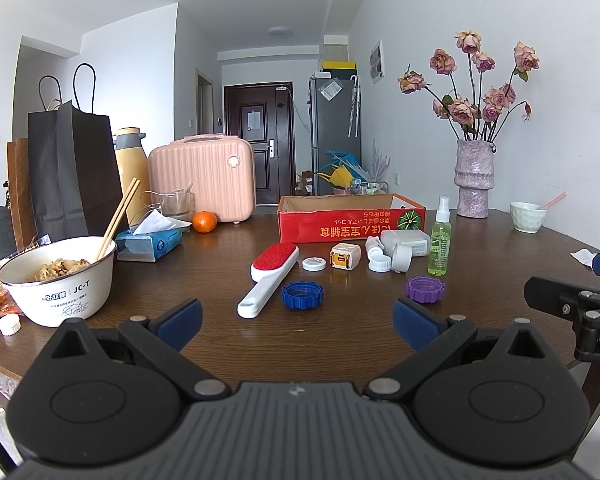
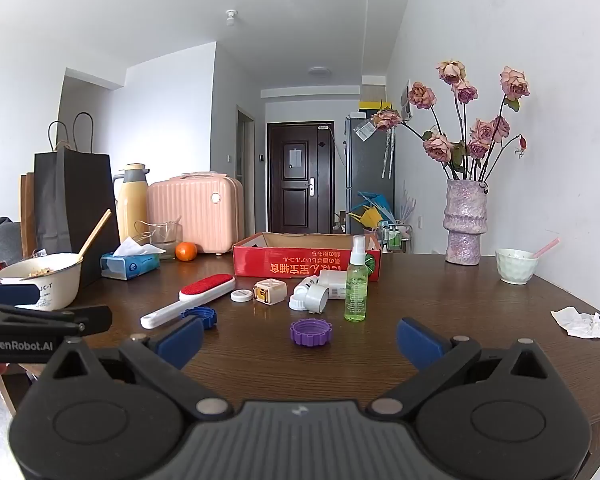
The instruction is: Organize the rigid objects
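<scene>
Small rigid items lie on the brown table [image 1: 260, 344] in front of an open red cardboard box [image 1: 350, 218] [image 2: 306, 260]: a red-and-white lint brush [image 1: 268, 278] [image 2: 188, 300], a blue cap [image 1: 302, 294] [image 2: 199, 316], a purple cap [image 1: 425, 289] [image 2: 310, 332], a green spray bottle [image 1: 440, 240] [image 2: 356, 284], a small round white lid [image 1: 314, 264], a cream cube [image 1: 343, 257] and white containers [image 1: 396, 250]. My left gripper [image 1: 298, 322] is open and empty, near the table's front edge. My right gripper [image 2: 300, 340] is open and empty, just short of the purple cap.
A white bowl with chopsticks [image 1: 60, 276], a tissue pack [image 1: 150, 242], an orange [image 1: 204, 222], a pink case [image 1: 202, 178], paper bags [image 1: 72, 168] and a thermos [image 1: 132, 168] stand at left. A vase of roses [image 1: 474, 178], a small bowl [image 1: 527, 217] and crumpled paper [image 2: 584, 322] are at right.
</scene>
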Demonstrator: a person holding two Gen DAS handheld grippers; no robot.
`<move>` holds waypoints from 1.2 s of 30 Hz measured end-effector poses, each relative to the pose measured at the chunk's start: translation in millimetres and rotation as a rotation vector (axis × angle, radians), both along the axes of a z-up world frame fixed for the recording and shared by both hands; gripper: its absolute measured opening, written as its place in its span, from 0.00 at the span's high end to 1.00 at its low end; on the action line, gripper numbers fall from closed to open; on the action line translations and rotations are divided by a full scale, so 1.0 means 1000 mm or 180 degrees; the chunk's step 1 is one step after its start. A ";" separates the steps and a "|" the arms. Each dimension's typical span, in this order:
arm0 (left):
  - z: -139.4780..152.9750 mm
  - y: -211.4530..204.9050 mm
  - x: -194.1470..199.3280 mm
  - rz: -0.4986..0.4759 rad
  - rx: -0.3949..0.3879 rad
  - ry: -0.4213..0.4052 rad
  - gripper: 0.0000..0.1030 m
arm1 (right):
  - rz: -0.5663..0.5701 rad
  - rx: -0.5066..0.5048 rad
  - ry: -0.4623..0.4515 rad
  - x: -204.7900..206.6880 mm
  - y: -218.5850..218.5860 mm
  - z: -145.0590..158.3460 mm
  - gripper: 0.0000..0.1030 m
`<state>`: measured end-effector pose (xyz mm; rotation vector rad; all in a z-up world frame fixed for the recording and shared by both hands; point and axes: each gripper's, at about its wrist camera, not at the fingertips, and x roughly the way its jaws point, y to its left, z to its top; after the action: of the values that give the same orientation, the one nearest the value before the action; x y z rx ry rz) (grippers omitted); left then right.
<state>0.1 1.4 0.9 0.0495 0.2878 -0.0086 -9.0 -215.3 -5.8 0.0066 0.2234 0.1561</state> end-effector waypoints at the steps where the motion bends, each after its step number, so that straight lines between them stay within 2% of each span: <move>1: 0.000 0.000 0.000 0.0000 0.0000 -0.0001 0.00 | 0.0001 -0.0001 -0.0004 0.000 0.000 0.000 0.00; 22: 0.001 0.001 0.000 0.0011 -0.0013 0.0000 0.00 | -0.0003 -0.0023 -0.0001 0.002 -0.001 0.001 0.00; 29: 0.007 0.003 0.017 0.0001 -0.0025 0.0061 0.00 | 0.0007 -0.0043 0.0091 0.014 0.002 0.001 0.00; 36: 0.000 0.007 0.034 0.0023 -0.0034 0.0150 0.00 | 0.0014 -0.0046 0.0187 0.028 0.005 -0.003 0.00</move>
<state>34.5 8.1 1.3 0.0377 0.3352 -0.0042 19.2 -210.6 -8.9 -0.0038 0.2832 0.1588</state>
